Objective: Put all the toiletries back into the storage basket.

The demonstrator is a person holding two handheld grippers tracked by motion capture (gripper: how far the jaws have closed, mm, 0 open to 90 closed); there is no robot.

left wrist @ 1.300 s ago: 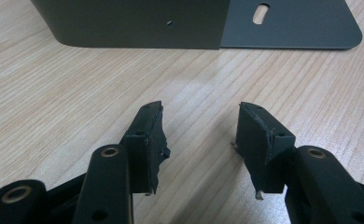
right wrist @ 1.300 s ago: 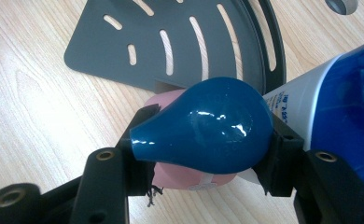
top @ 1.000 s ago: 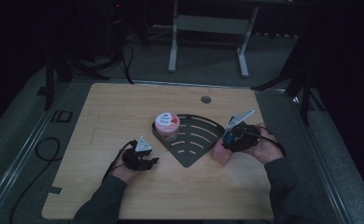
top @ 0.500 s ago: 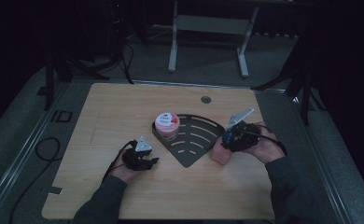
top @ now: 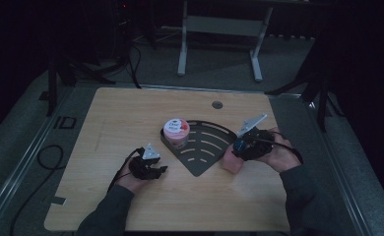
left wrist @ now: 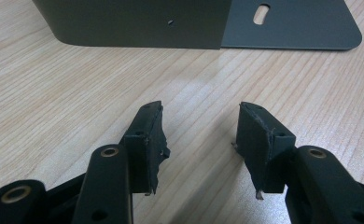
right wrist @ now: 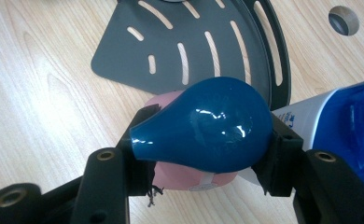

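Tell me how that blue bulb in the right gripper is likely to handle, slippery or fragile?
The blue bulb looks glossy, with bright highlights, so it is probably slippery between the right gripper jaws. Its rounded, tapering shape suggests it could squirt out under a hard squeeze and would likely roll if set down on the table. If it is glass, it may be fragile; a gentle grip seems wise.

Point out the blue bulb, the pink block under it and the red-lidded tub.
blue bulb (right wrist: 208,126), right gripper view, its rounded body.
pink block (top: 231,162), high view, its top.
red-lidded tub (top: 176,129), high view, its lid.
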